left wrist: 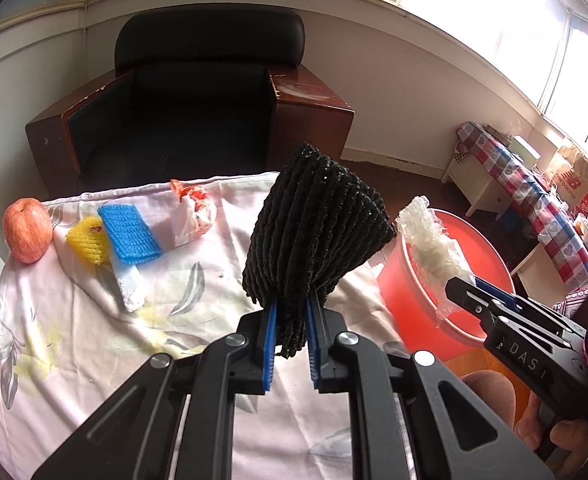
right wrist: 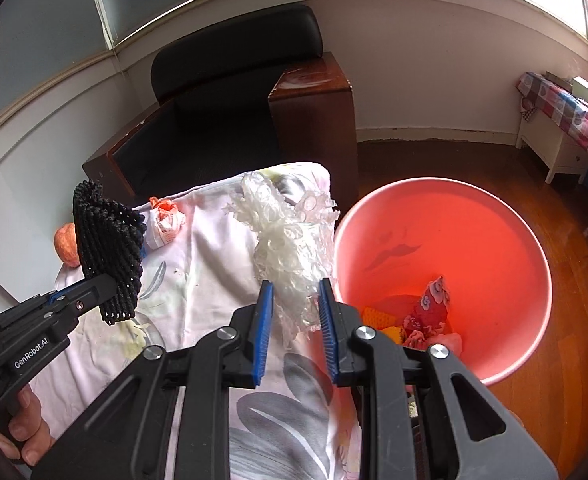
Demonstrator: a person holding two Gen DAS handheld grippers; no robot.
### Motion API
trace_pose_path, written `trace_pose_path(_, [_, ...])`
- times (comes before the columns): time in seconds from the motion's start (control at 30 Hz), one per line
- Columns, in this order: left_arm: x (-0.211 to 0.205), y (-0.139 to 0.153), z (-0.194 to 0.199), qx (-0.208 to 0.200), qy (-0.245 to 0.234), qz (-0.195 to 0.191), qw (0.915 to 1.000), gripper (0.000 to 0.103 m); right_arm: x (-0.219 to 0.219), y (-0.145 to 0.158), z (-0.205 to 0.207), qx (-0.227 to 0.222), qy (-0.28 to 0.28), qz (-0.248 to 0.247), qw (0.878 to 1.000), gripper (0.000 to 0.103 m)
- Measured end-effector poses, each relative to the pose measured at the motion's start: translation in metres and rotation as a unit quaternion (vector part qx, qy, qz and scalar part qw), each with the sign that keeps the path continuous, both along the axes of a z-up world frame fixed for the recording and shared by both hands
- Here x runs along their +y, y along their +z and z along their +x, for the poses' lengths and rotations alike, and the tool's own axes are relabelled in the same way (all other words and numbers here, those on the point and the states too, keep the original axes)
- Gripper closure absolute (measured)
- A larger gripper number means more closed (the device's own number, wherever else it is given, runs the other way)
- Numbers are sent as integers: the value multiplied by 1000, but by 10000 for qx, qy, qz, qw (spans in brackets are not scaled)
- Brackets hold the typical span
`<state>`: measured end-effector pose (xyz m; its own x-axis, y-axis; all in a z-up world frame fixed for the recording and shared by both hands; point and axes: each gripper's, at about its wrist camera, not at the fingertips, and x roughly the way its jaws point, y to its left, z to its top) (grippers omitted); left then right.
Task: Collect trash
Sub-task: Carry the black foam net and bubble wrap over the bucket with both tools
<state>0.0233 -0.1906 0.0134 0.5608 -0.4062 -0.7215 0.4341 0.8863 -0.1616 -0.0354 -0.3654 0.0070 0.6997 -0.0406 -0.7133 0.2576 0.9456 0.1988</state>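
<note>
the left tool (left wrist: 290, 320) grips a black ribbed foam net (left wrist: 317, 232) above the cloth-covered worktop (left wrist: 74, 340); the right tool (right wrist: 294, 304) pinches a clear crinkled plastic net (right wrist: 286, 252) beside the red plastic bucket (right wrist: 493, 368).

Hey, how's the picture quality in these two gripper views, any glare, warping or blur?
Left wrist view: the window is blown out white, walls bow from fisheye, and the black foam net stays sharp. Right wrist view: the red bin glows oversaturated, the armrest shows glare, and the white foam net looks clear.
</note>
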Motion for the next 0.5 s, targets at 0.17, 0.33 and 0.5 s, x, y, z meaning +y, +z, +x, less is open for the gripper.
trace_pose_path(0.17, [-33,1,-2,2,-279,5,9996,91,-23,-3,-11,35,-306,23,9995,80])
trace_pose_path(0.33, [-64,2,-4,62,-548,-21,9985,91,-44,-5,-21,65,-565,42,9984,80])
trace_pose_path(0.5, [-94,1,-7,122,-794,-20,9968,91,-65,-11,-29,117,-826,69,9965,80])
